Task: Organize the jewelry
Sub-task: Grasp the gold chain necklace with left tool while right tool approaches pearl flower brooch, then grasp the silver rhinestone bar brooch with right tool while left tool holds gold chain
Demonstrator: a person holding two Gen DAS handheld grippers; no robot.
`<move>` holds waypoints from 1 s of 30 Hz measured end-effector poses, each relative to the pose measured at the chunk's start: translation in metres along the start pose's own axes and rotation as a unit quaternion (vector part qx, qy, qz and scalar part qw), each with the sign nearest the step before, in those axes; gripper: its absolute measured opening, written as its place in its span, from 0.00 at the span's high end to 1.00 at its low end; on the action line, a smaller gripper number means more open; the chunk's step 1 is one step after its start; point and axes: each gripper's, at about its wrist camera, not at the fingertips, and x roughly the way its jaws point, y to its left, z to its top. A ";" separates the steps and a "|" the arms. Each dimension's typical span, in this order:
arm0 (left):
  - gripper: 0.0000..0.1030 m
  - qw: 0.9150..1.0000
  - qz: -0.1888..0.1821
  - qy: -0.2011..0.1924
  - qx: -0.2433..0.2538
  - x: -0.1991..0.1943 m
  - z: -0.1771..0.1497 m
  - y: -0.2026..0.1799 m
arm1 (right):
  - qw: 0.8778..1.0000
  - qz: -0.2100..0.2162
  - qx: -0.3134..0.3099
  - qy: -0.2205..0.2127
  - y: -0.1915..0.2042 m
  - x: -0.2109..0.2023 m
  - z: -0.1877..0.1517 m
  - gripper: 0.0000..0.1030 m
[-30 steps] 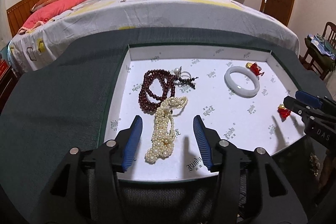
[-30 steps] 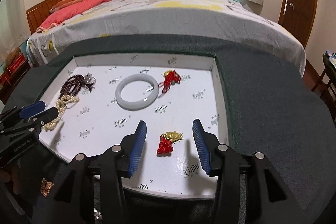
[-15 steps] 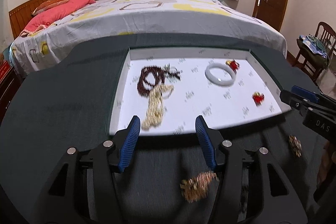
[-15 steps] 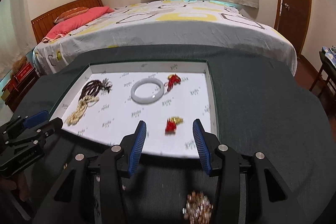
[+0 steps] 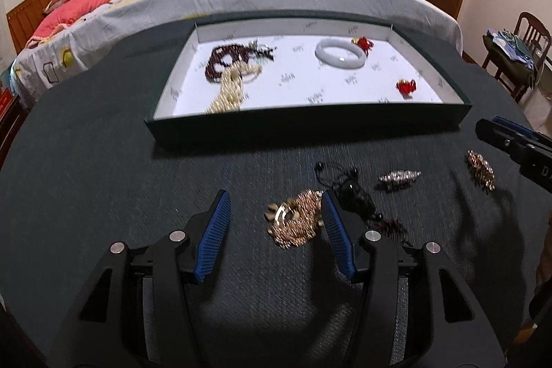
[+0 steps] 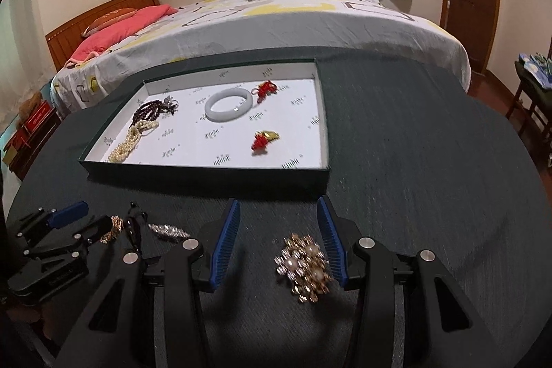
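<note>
Between the spread fingers of the left gripper point(image 5: 274, 231), close against its right finger, a gold filigree brooch point(image 5: 296, 222) lay on the dark green tablecloth point(image 5: 103, 178); the pads did not press on it. Just past that right finger sat a black corded pendant point(image 5: 352, 192), farther right a small silver brooch point(image 5: 398, 177), both on the cloth.

Right gripper point(image 6: 279, 242): jaws also apart, nothing pinched. A gold-and-pearl brooch point(image 6: 305, 266) lay between its fingers, nearer the right one; whether it touched that pad could not be told.

Ahead of both grippers stood the shallow white-lined tray point(image 6: 207, 169). Inside it, from the right gripper's view: dark red bead strand point(image 6: 150, 111) and pearl strand point(image 6: 132, 140) at far left, touching; white bangle point(image 6: 228, 104) at centre back; one red knot charm point(image 6: 264, 89) just right of the bangle, another red charm with gold piece point(image 6: 264, 139) nearer the front wall. Left wrist view was motion-blurred.
</note>
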 end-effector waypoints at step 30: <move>0.88 0.999 -0.014 -0.023 0.037 -0.008 -0.010 -0.004 | 1.000 0.003 -0.003 0.016 0.006 0.006 -0.014 0.55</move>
